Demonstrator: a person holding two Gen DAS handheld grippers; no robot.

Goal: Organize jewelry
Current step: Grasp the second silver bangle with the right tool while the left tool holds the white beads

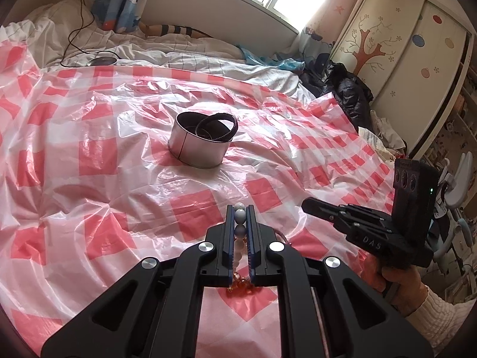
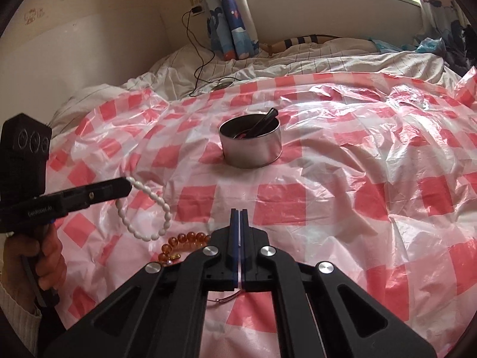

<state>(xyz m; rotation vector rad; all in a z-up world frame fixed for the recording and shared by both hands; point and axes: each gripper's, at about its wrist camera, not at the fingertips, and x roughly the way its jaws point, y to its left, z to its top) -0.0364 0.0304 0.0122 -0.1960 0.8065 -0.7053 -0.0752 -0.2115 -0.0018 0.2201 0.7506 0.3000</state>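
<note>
Left hand-held gripper (image 1: 240, 208) clamped on white bead bracelet (image 2: 149, 205); loop hangs clear of the checked plastic sheet (image 2: 342, 197) on the bed. Right hand-held gripper (image 2: 239, 211) jaws together, thin pink wire loop (image 2: 228, 296) pokes out beneath them. Amber bead bracelet (image 2: 182, 243) lies on sheet between both. Metal tin (image 1: 199, 143) mid-sheet, dark band (image 1: 219, 126) inside.

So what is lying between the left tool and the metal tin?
Only bare checked plastic sheet lies between the left tool, shut on the white bead bracelet, and the tin, as the left wrist view shows.
</note>
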